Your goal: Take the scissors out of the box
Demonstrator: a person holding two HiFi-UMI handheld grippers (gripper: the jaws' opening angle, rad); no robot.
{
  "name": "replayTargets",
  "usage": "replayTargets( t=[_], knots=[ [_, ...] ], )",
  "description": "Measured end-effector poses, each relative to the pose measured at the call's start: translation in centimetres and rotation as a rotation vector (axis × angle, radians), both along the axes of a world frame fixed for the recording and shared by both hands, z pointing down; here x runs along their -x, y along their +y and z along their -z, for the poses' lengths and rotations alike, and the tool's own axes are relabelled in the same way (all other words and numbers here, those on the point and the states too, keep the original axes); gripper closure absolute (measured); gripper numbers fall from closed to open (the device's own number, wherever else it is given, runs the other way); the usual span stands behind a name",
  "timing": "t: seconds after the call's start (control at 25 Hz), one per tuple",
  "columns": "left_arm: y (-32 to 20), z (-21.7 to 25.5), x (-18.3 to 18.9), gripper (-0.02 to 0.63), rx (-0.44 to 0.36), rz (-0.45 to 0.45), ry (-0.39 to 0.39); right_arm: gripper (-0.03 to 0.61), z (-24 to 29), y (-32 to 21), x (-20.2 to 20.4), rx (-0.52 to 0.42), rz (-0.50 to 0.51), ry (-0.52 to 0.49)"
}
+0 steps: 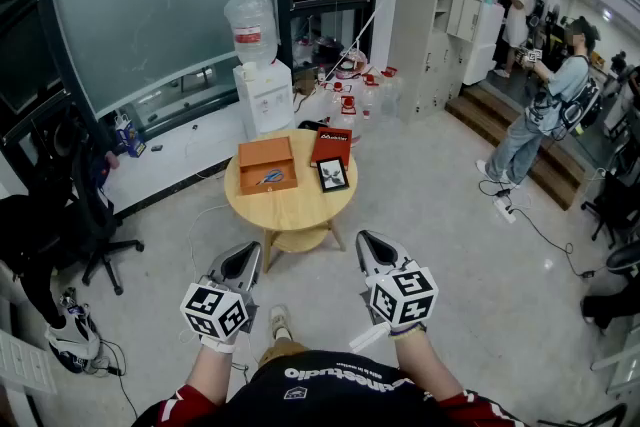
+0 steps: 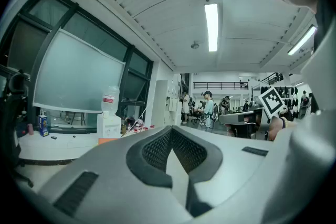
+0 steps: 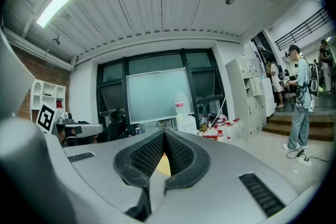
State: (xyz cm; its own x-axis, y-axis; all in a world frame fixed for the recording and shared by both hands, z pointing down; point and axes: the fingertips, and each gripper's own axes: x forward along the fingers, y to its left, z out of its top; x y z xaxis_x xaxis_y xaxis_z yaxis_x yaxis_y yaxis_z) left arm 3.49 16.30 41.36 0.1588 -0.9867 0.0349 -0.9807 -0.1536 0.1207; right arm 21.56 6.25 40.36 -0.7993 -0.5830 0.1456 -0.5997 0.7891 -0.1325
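An open orange box (image 1: pixel 267 165) sits on the round wooden table (image 1: pixel 292 207), and the scissors (image 1: pixel 268 178) with blue handles lie inside it. Both grippers hang short of the table's near edge, apart from the box. My left gripper (image 1: pixel 249 253) is shut with nothing in it, and its own view shows the left gripper (image 2: pixel 171 130) with its ribbed pads meeting. My right gripper (image 1: pixel 367 242) is also shut and empty. The right gripper (image 3: pixel 164 135) has its tips together in its own view, with a sliver of tabletop showing below them.
A red flat box (image 1: pixel 332 144) and a small black frame (image 1: pixel 332 174) lie right of the orange box. A water dispenser (image 1: pixel 263 97) stands behind the table, an office chair (image 1: pixel 95 215) to the left. A person (image 1: pixel 545 110) stands by steps at right; cables cross the floor.
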Motion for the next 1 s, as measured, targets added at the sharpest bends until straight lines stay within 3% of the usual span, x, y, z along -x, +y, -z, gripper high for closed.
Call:
replayTargets(
  t=[0.64, 1.0],
  knots=[
    [0.7, 0.6, 0.2, 0.597, 0.000, 0.031, -0.015, 0.551, 0.3, 0.3, -0.9, -0.004, -0.003, -0.002],
    [0.4, 0.6, -0.9, 0.597, 0.014, 0.005, -0.021, 0.551, 0.2, 0.3, -1.6, 0.026, -0.012, -0.023]
  ],
)
